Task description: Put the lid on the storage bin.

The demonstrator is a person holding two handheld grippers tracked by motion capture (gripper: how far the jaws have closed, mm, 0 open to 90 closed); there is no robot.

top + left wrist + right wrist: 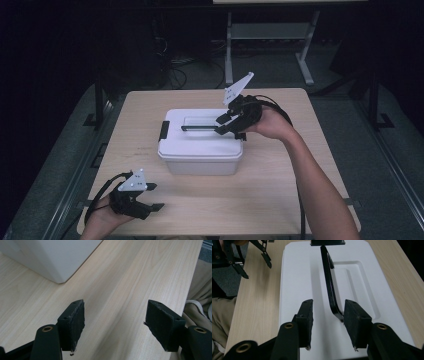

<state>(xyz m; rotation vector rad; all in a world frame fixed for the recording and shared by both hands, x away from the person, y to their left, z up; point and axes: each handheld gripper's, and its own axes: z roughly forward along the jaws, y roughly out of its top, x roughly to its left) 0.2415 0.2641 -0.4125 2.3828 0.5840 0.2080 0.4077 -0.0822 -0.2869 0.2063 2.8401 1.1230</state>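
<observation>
Fingers of the right gripper (328, 325) are parted around the black handle (329, 285) atop the white box (200, 145), mid-bench (280, 190); left gripper (150, 197), held near the box's front-left, is open and empty.

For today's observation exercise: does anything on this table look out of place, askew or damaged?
One thing stands out. The black handle of the white box stands raised off the lid rather than lying in its recess, its end beside one pad of the right gripper, whose jaws stand apart. Nothing looks spilled or broken.
</observation>
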